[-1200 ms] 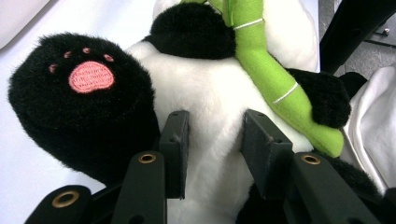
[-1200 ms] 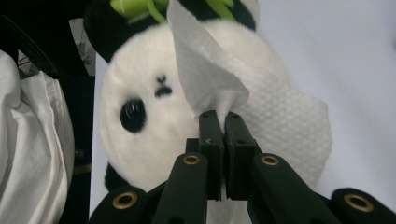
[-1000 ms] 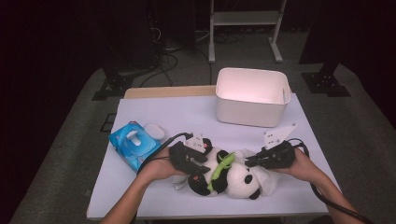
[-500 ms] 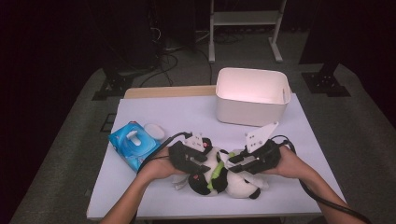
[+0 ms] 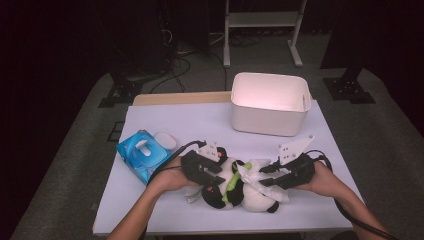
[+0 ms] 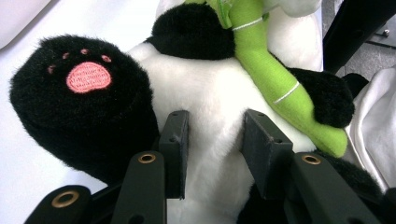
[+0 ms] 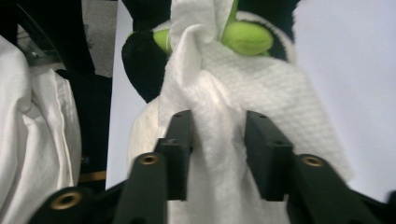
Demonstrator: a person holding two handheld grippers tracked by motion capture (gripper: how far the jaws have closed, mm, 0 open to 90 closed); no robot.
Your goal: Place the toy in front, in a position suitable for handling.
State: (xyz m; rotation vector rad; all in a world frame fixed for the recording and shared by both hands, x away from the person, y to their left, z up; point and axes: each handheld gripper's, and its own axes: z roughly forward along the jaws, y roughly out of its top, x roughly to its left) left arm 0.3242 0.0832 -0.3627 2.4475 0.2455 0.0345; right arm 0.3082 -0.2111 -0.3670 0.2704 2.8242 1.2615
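Observation:
A black-and-white panda plush (image 5: 227, 189) holding a green bamboo stick (image 5: 231, 184) lies near the table's front edge. My left gripper (image 5: 216, 174) is shut on it; in the left gripper view the jaws pinch the white belly (image 6: 212, 93) beside a black paw with a pink pad (image 6: 88, 77). My right gripper (image 5: 266, 178) comes in from the right, shut on a white wipe (image 5: 256, 172). In the right gripper view the wipe (image 7: 243, 88) bunches between the jaws and drapes over the panda's body and the bamboo stick (image 7: 246, 38).
A blue pack of wipes (image 5: 142, 155) with its lid flipped open lies left of the panda. A white bin (image 5: 270, 102) stands at the back right of the white table (image 5: 190, 122). A wooden board edge (image 5: 180, 97) runs along the back.
My right gripper has moved left with the wipe, from beside the panda onto its body. The left gripper has stayed clamped on the panda.

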